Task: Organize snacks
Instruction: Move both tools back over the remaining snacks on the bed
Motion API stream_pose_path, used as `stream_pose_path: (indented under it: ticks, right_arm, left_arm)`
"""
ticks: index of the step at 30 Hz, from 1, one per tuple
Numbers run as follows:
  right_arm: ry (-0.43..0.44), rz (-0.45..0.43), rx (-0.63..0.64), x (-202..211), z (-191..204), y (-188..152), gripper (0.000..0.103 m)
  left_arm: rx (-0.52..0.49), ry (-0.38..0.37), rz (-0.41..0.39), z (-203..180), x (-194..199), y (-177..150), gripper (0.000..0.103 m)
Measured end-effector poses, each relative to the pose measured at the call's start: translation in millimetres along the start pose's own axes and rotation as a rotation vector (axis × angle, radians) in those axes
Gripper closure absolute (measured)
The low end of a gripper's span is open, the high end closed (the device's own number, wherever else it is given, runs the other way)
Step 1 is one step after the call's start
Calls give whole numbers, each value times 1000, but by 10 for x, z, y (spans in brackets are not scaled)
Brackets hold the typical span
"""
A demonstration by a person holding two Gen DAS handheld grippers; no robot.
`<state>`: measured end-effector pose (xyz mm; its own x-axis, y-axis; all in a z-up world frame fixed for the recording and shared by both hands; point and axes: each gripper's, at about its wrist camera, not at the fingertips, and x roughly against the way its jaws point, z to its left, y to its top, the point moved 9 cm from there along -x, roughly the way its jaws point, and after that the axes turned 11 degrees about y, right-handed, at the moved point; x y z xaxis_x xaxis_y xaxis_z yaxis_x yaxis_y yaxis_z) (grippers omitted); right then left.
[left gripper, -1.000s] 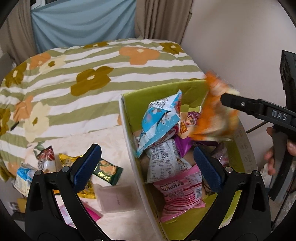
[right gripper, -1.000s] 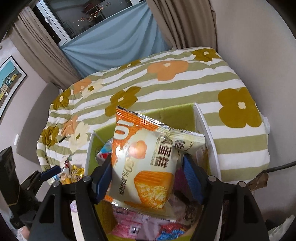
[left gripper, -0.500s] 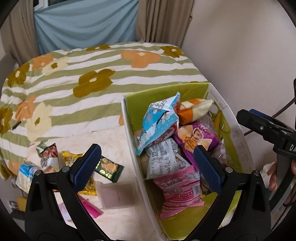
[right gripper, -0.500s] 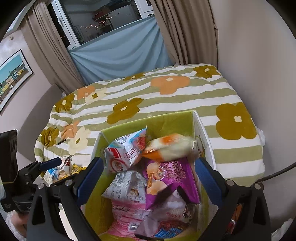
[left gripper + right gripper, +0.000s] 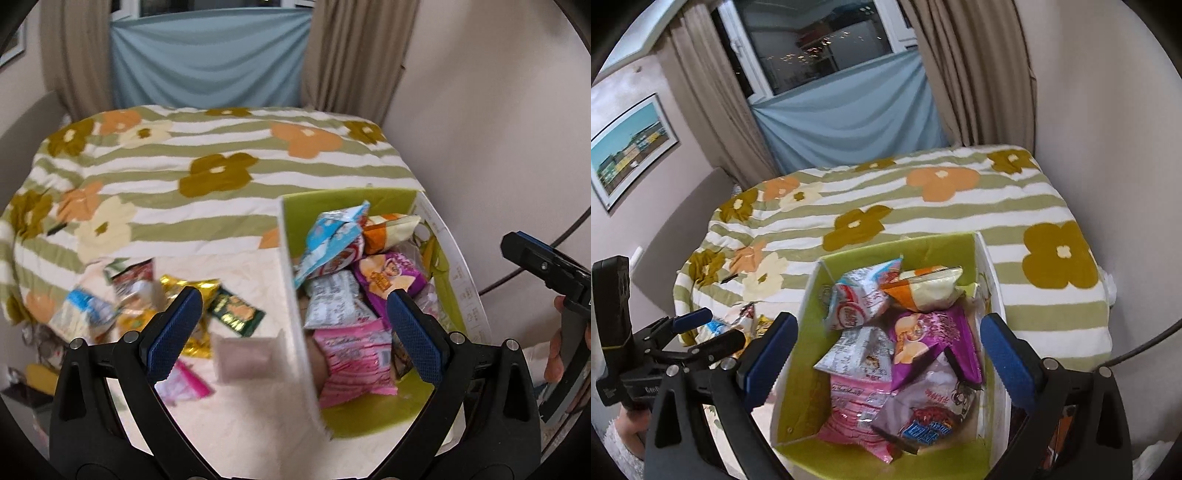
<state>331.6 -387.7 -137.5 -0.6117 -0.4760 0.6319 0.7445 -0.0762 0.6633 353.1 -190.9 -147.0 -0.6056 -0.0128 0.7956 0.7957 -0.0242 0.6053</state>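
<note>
Released a second ago, the orange snack bag now lies atop the pile in the green box, beyond the right tongs, spread empty. Left tongs spread, straddling the box's wall.

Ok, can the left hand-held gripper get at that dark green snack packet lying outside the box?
Probably yes. The left hand-held gripper is open and empty, and the dark green packet lies exposed near its left finger, outside the box wall, with nothing on top.

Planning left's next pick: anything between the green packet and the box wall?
Left wrist view: bare cream cloth between the green packet and the box wall. A pale pink packet lies nearer the camera, beside the wall.
</note>
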Motion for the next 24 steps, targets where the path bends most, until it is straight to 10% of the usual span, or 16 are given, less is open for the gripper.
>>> stream_pose_path:
  ticks: [24]
  right_arm:
    - [187, 54, 90, -800, 1969, -668, 4]
  left_arm:
    - [148, 172, 47, 2786, 279, -697, 4]
